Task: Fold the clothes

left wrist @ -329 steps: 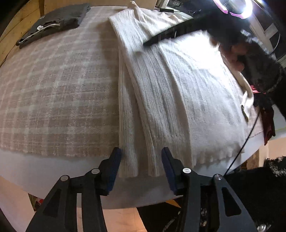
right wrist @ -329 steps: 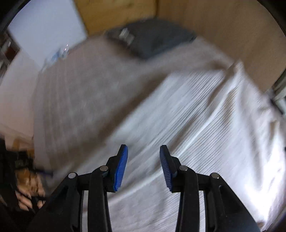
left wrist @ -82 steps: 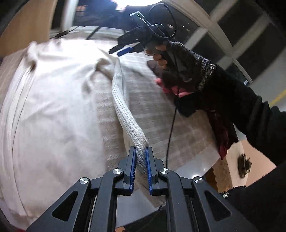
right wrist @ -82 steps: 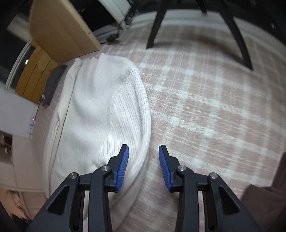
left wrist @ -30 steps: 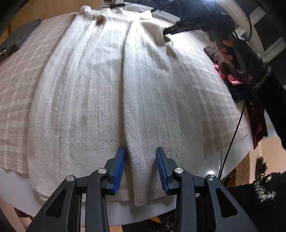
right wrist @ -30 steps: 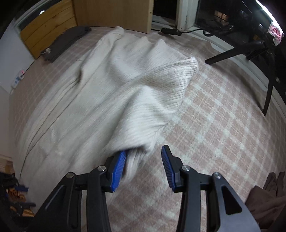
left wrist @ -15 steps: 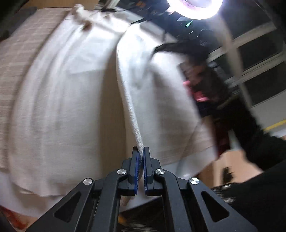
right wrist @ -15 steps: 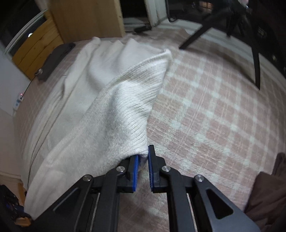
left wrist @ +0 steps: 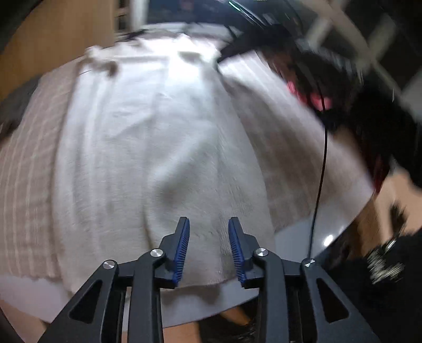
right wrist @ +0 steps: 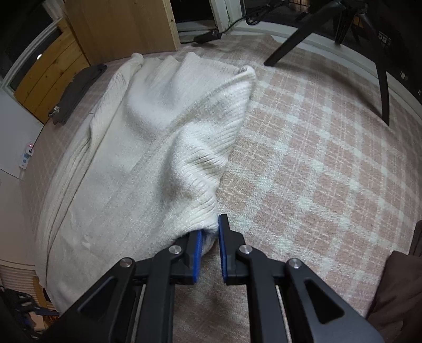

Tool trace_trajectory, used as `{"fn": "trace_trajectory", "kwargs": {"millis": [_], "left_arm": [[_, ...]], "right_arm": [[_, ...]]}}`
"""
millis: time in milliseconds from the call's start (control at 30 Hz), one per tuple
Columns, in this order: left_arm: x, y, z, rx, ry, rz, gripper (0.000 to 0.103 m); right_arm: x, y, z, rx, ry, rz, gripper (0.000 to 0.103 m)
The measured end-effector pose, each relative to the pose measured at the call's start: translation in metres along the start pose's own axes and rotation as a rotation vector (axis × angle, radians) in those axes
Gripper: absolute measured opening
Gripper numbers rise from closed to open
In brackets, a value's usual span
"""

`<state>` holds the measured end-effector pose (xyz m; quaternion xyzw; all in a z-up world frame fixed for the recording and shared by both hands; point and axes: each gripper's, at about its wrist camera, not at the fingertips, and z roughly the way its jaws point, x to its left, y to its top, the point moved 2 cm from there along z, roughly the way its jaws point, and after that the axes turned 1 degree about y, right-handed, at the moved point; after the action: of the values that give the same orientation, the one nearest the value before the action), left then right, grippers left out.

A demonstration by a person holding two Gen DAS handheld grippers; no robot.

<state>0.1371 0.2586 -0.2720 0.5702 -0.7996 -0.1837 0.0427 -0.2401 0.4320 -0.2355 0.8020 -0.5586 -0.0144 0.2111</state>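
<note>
Here the cream ribbed-knit sweater (right wrist: 147,147) lies on the pink-and-white checked blanket (right wrist: 316,163), one edge bunched into a soft ridge pinched by the right gripper (right wrist: 210,246). The left gripper (left wrist: 208,248), clamped on a fold half a second ago, has just opened; its blue ridged pads (left wrist: 182,248) stand apart above the hem

A pink-and-cream checked woven cloth (right wrist: 316,163) covers the work surface, and a white tabletop edge (left wrist: 298,234) shows beyond its hem. Behind it stand a pale wooden panel (right wrist: 118,26) and honey-coloured horizontal wooden planks (right wrist: 50,76). Black angled stand legs (right wrist: 303,31) rest on the far side of the cloth — beside them a black cable (right wrist: 237,21) runs to a small black box. A white wall (right wrist: 13,132) carries a small white device with a red light (right wrist: 27,154). The left wrist view is blurred.
</note>
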Motion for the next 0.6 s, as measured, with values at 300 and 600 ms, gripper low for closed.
{"fn": "trace_trajectory", "kwargs": {"millis": [300,600], "left_arm": [[0.016,-0.003,0.016,0.016,-0.131,-0.093,0.004],[-0.023,0.004,0.002,-0.036,-0.198,-0.004,0.005]], "right_arm": [[0.013,-0.008,-0.014,-0.054,-0.022,-0.107,0.011],[-0.026,-0.037,-0.005,0.004,0.108,0.07,0.016]]}}
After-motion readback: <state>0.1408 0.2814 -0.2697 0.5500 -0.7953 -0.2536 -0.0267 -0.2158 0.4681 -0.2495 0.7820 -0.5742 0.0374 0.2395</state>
